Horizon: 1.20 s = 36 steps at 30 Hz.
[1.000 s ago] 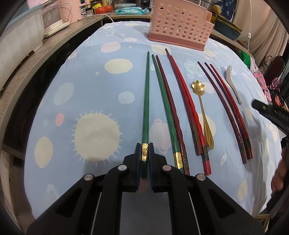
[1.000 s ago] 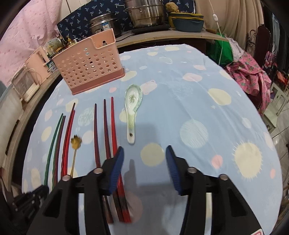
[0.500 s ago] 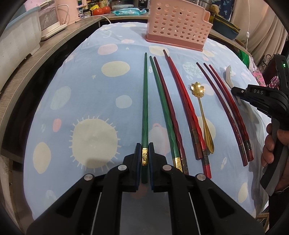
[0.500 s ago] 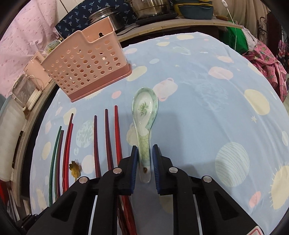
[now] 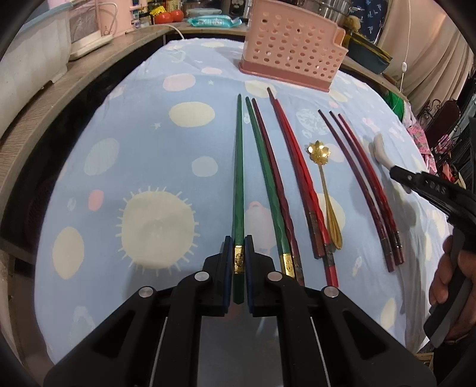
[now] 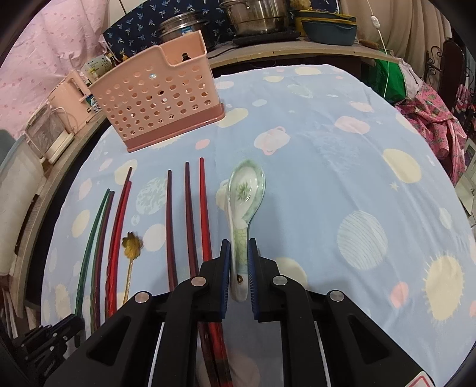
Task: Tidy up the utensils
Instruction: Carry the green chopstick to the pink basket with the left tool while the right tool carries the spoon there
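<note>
My left gripper (image 5: 239,253) is shut on the gold-banded end of a green chopstick (image 5: 238,166), whose tip points toward the pink perforated utensil basket (image 5: 293,50). My right gripper (image 6: 239,256) is shut on the handle of a white-green ceramic spoon (image 6: 245,196), tilted on its side just above the cloth. Another green chopstick (image 5: 263,172), several red and maroon chopsticks (image 5: 300,172) and a gold flower spoon (image 5: 322,181) lie in a row on the cloth. The basket (image 6: 154,98) stands at the back left in the right wrist view.
The table carries a blue cloth (image 6: 342,166) with pale dots. A wooden counter (image 5: 44,98) with appliances runs along the left. Pots (image 6: 255,15) and dishes stand behind the basket. The right gripper body and hand (image 5: 446,238) show at the left wrist view's right edge.
My right gripper has closed on the ceramic spoon's handle and lifted it slightly, tilting it. My left gripper stays shut on the green chopstick, raised a little.
</note>
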Available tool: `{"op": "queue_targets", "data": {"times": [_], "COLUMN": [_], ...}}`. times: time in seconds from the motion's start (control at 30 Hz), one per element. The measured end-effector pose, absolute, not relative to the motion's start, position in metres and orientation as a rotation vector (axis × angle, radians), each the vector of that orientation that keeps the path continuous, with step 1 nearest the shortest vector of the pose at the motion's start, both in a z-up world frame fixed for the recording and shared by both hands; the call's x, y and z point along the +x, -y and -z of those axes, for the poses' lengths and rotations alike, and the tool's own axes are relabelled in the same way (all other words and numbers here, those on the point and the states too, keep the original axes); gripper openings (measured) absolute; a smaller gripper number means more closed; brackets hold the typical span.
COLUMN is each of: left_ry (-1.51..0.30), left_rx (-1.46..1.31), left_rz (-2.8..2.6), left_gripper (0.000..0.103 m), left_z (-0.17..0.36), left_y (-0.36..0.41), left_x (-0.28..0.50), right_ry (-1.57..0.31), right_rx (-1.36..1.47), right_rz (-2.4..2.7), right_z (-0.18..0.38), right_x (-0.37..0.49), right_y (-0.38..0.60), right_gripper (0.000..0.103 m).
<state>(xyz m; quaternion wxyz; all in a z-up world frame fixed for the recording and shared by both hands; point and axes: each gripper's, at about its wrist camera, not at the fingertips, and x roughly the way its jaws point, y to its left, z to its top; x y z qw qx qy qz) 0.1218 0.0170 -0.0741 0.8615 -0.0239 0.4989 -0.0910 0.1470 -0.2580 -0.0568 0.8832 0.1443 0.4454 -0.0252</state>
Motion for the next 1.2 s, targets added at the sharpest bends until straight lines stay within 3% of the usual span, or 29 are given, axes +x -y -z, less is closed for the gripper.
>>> {"op": "queue_targets", "data": {"times": [0.63,1.2], "left_ry": [-0.787,-0.523], "left_rx": [-0.094,-0.108], "left_rz": [0.179,0.177], "left_gripper": [0.007,0.007], "left_z": [-0.03,-0.15], "left_y": [-0.029,-0.03], "left_x": [0.12,0.221], "right_ry": [-0.763,-0.668], "right_rx": [0.301,0.354], "right_rz": [-0.001,-0.119], "right_z": [-0.022,-0.081], "right_x": [0.102,0.18], "right_y": [0.262,0.262], "right_gripper": [0.006,0.006]}}
